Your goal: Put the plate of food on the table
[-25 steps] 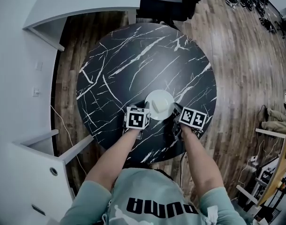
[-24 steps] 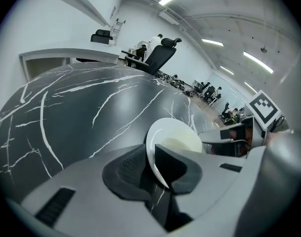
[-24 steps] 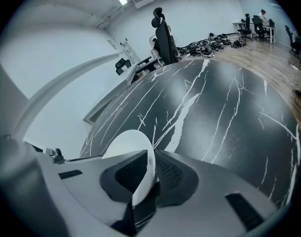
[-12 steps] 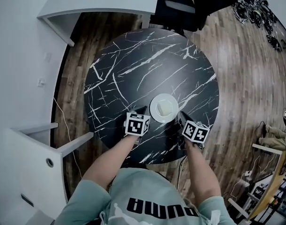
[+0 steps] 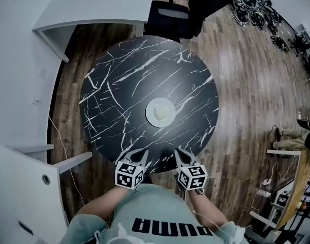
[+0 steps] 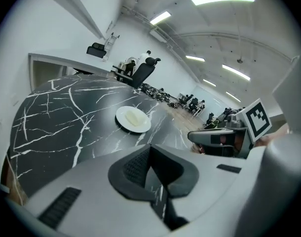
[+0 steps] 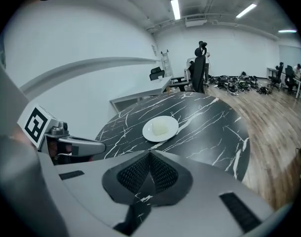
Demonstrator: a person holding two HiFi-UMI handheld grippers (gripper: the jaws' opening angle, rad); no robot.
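Observation:
A white plate point(image 5: 150, 117) with a pale lump of food point(image 5: 161, 112) rests near the middle of the round black marble table point(image 5: 119, 85). Both grippers hang back at the table's near edge, well apart from the plate. My left gripper point(image 5: 140, 156) and my right gripper point(image 5: 178, 155) have their jaws together, nothing between them. In the left gripper view the plate point(image 6: 122, 116) lies ahead beyond the left gripper point(image 6: 150, 167). The right gripper view shows the plate point(image 7: 149, 132) ahead of the right gripper point(image 7: 149, 174).
A black office chair point(image 5: 170, 14) stands at the table's far side, beside a white curved counter point(image 5: 94, 4). A white cabinet point(image 5: 23, 187) stands to the near left. Wooden floor point(image 5: 246, 85) stretches to the right, with clutter along its far and right edges.
Both grippers have drawn back from the plate's sides to the table's near edge. The plate stays on the table, let go.

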